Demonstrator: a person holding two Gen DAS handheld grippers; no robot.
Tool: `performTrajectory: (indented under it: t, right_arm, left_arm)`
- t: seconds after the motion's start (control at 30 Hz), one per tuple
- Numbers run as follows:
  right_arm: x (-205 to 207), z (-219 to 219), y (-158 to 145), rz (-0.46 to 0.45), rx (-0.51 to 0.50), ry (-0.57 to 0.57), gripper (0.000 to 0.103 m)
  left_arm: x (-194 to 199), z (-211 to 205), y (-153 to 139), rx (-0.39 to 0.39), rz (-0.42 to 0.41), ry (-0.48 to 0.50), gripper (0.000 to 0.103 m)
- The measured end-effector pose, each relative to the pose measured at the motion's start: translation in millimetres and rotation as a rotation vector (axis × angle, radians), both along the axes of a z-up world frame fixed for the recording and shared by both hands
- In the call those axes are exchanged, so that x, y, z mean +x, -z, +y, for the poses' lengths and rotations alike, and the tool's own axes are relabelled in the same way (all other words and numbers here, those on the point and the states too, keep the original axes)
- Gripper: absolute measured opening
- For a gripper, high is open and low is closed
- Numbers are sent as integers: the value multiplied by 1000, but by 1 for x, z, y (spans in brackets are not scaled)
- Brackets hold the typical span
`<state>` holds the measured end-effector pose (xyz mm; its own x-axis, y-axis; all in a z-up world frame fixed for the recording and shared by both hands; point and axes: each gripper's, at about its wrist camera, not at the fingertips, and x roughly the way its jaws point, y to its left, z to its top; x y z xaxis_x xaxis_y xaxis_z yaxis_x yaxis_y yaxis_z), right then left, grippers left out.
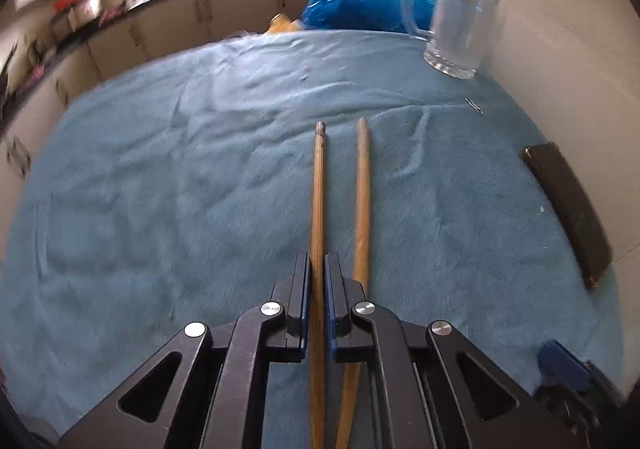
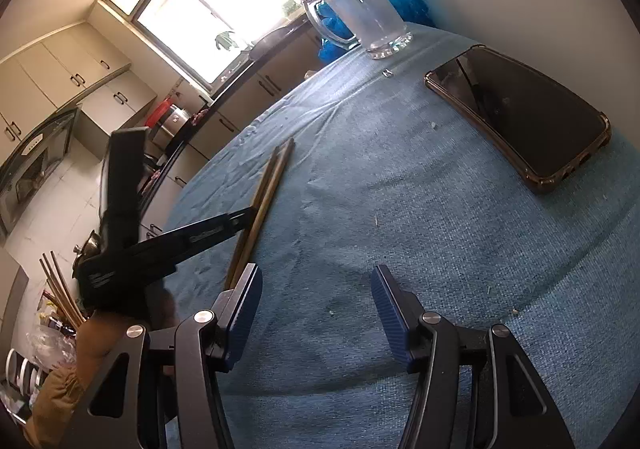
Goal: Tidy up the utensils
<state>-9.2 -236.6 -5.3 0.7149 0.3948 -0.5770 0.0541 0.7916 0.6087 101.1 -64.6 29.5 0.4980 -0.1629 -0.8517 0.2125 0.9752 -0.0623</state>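
The left gripper [image 1: 318,269] had its jaws clenched on one wooden chopstick [image 1: 319,185], which lay on the blue towel [image 1: 160,189] over the counter, pointing toward twelve o'clock. The second chopstick [image 1: 362,201] lay free just beside it at three o'clock. Both looked light, stiff and smooth, so apt to pivot or slip; a hold nearer mid-length seemed steadier. The right gripper [image 2: 316,305] hung with jaws released and empty. A glass mug [image 1: 460,21] stood at one o'clock.
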Motion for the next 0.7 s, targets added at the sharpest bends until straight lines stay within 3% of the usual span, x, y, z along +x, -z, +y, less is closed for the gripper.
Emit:
performTrajectory:
  t: [0.13, 0.33, 0.57, 0.6, 0.7]
  right_arm:
    - [0, 4, -2, 2, -26, -3, 62]
    - [21, 34, -16, 52, -85, -134, 62]
    - [93, 106, -21, 142, -295, -271, 61]
    - [100, 116, -20, 154, -340, -274, 56]
    - [112, 137, -18, 186, -472, -267, 20]
  left_arm:
    - [-36, 37, -4, -53, 61, -50, 7]
    - [-93, 83, -3, -82, 48, -82, 7]
    - [-107, 102, 0, -153, 36, -96, 7]
    - [-107, 103, 1, -162, 37, -101, 7]
    - [-106, 104, 1, -173, 39, -112, 7]
